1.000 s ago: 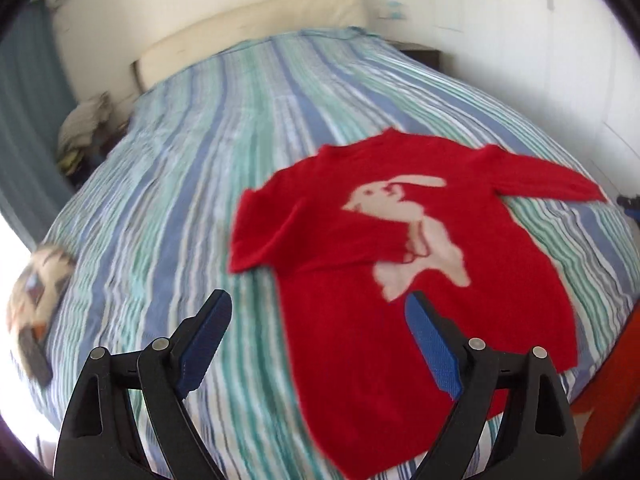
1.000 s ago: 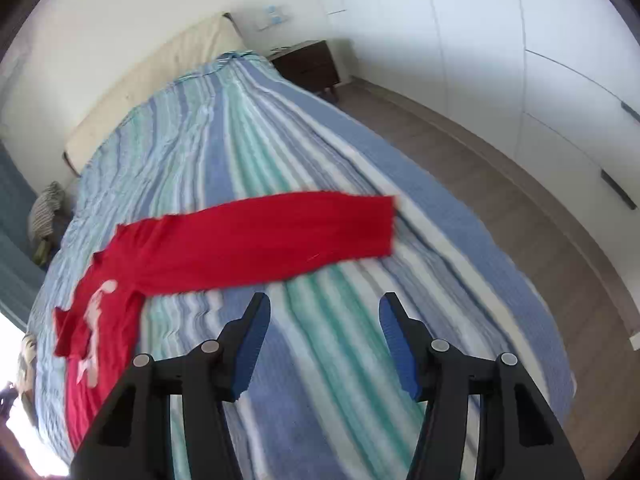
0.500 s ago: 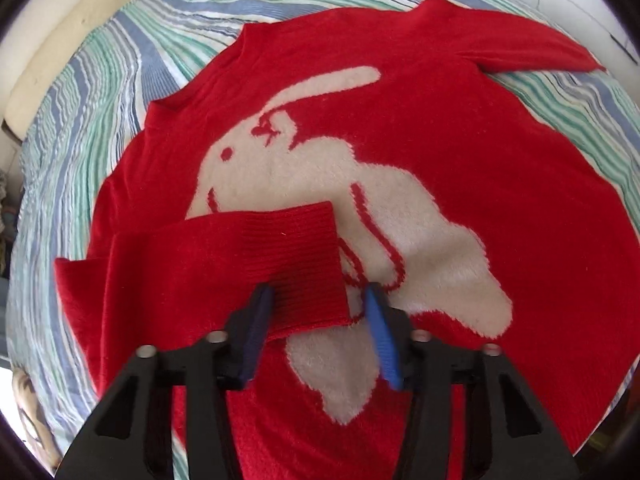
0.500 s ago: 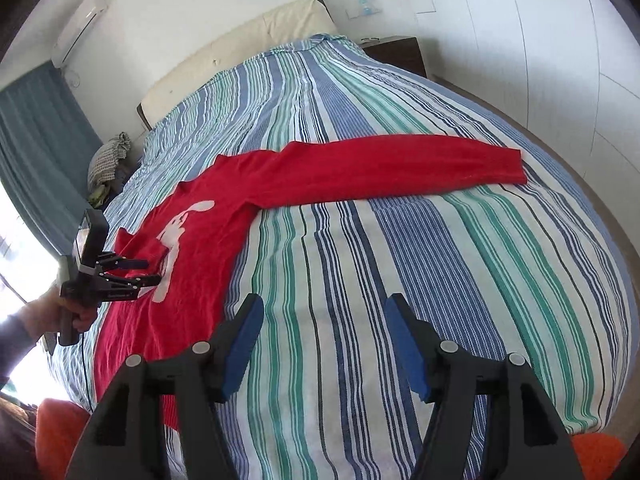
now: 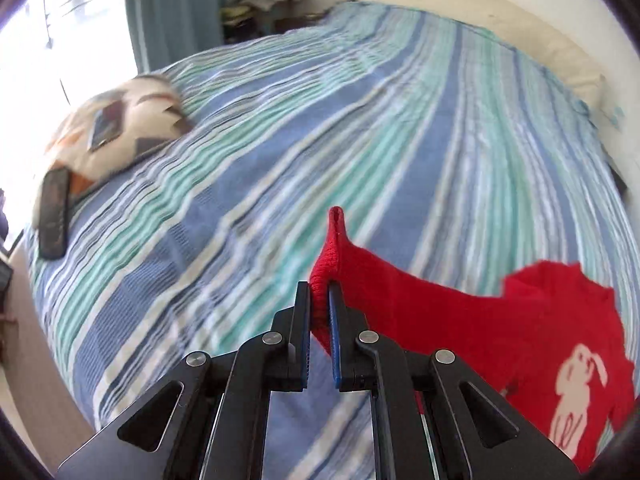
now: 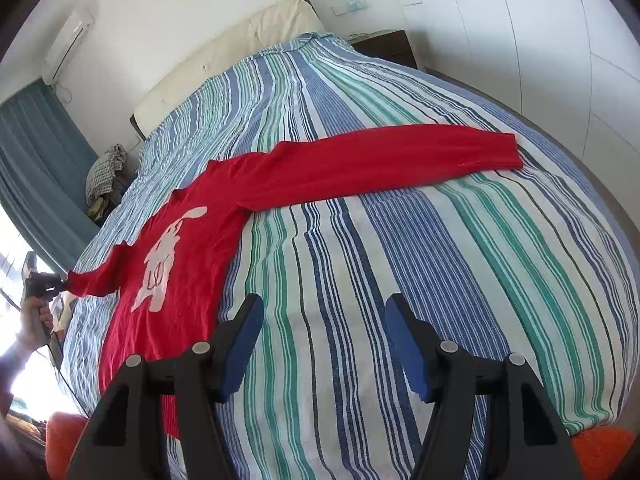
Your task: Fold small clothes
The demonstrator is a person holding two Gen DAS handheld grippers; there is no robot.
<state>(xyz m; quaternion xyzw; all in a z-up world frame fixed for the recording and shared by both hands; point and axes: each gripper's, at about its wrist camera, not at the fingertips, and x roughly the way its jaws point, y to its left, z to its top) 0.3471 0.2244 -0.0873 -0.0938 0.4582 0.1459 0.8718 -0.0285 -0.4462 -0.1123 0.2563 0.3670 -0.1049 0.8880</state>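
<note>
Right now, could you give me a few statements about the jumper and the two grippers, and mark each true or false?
1. The left gripper is clamped on a sleeve cuff. True.
2. The right gripper holds the other sleeve. False: its jaws are open over the bedspread, apart from the sleeve.
3. The jumper shows a pale rabbit. True.
4. The jumper is already folded into a square. False: its body is flat with one sleeve stretched out.

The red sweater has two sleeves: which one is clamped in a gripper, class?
The sleeve pinched at its cuff by the left gripper. The other sleeve lies flat and stretched out on the striped bedspread, beyond the open right gripper.
</note>
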